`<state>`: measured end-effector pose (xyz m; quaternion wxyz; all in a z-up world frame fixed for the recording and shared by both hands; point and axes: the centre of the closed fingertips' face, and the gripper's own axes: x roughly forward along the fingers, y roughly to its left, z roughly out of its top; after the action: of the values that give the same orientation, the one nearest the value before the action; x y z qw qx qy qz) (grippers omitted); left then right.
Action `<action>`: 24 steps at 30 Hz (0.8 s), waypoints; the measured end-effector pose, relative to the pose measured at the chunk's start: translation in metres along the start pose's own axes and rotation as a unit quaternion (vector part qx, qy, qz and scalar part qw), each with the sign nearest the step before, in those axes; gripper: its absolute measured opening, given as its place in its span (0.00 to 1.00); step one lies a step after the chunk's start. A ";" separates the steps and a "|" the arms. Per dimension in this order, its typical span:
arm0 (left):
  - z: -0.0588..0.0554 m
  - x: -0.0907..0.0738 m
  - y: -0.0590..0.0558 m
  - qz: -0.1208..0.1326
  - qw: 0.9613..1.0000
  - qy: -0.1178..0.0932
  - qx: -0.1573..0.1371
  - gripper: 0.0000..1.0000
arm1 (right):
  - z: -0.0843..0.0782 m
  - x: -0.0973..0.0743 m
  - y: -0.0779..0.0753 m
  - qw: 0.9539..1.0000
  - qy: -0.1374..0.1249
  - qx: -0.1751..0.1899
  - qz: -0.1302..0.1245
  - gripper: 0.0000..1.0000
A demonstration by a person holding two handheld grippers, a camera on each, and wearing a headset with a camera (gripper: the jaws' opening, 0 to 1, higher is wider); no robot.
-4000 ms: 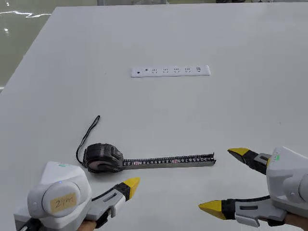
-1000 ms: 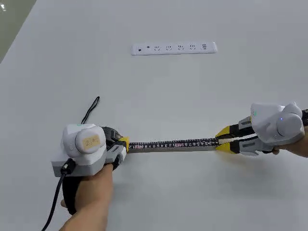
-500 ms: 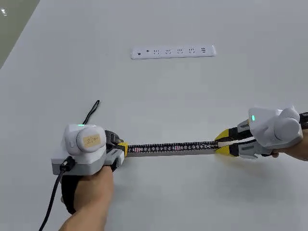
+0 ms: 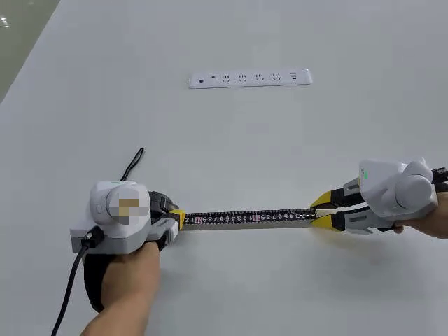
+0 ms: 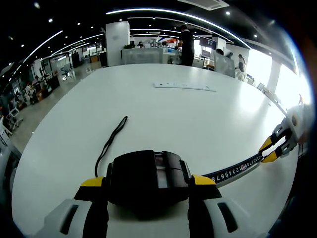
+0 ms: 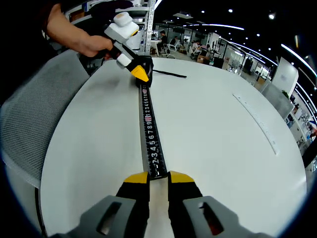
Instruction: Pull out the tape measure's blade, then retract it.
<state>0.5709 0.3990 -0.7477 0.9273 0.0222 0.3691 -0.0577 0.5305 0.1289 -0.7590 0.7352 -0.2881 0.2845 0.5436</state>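
- Tape measure case sits on the white table, clamped in the left gripper.
- Right gripper pinches the blade tip.
- Blade numerals 2–9 readable.

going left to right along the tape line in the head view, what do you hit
left gripper clamped on the tape measure case → blade → right gripper pinching the blade's end

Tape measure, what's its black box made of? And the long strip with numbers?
The case looks like black plastic, maybe rubber-coated: mostly dull and ribbed. The blade seems thin painted metal: dark with white numbers, lying straight and flat. The strap looks like soft cord, since it curls limply.
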 end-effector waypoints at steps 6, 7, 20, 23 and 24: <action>0.000 0.000 0.000 -0.003 1.000 0.000 -0.004 0.62 | -0.001 0.001 0.000 1.000 0.001 0.002 -0.004 0.12; 0.000 0.000 0.000 -0.004 1.000 0.000 -0.005 0.62 | -0.001 0.001 0.001 1.000 0.000 0.003 -0.004 0.12; 0.000 -0.001 0.001 -0.010 1.000 -0.001 -0.009 0.62 | 0.007 0.007 0.002 1.000 -0.003 0.001 0.000 0.12; 0.000 -0.001 0.001 -0.010 1.000 0.000 -0.009 0.62 | 0.007 0.008 0.002 1.000 -0.003 -0.001 0.000 0.12; 0.000 -0.001 0.001 -0.011 1.000 0.000 -0.009 0.62 | 0.008 0.009 0.002 1.000 -0.004 0.000 0.000 0.12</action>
<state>0.5700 0.3999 -0.7474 0.9268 0.0097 0.3698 -0.0643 0.5317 0.1412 -0.7602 0.7363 -0.2857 0.2815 0.5450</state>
